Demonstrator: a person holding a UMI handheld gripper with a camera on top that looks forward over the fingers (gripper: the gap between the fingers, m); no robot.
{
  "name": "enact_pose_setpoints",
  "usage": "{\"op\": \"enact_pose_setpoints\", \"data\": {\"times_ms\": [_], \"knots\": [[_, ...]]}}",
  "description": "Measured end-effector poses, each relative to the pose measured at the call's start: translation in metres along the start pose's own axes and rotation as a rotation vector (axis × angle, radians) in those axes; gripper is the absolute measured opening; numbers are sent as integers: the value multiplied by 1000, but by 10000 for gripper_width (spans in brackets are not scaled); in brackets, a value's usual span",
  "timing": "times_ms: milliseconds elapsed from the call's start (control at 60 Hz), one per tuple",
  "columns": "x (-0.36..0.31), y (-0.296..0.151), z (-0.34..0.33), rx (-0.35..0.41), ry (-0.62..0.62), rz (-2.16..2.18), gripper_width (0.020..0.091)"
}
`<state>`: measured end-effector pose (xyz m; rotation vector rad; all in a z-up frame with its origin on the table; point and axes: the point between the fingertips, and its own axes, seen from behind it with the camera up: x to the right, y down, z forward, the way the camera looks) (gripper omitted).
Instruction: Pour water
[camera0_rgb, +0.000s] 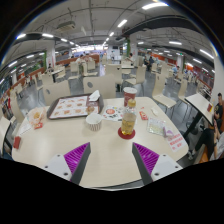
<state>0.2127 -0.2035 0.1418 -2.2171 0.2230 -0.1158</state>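
A clear bottle with an orange cap and pale liquid (128, 119) stands upright on a red coaster near the middle of the cream table (60, 140). A white paper cup (94, 122) sits just left of it, with a second white cup (95, 99) farther back. My gripper (111, 160) is open and held above the table's near edge, well short of the bottle. The purple pads (76, 155) stand wide apart with nothing between them. The bottle is ahead of the fingers, slightly toward the right one.
A patterned tray (69, 106) lies at the back left of the table. A small snack bowl (38, 116) sits at the left and paper leaflets (172, 138) at the right. Chairs (183, 112), other tables and a person's dark sleeve (216, 120) surround it.
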Motion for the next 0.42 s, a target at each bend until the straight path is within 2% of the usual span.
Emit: {"op": "enact_pose_setpoints", "data": {"times_ms": [200, 417], "knots": [[-25, 1, -33, 24, -23, -47, 851], [-31, 4, -40, 21, -37, -58, 852]]}}
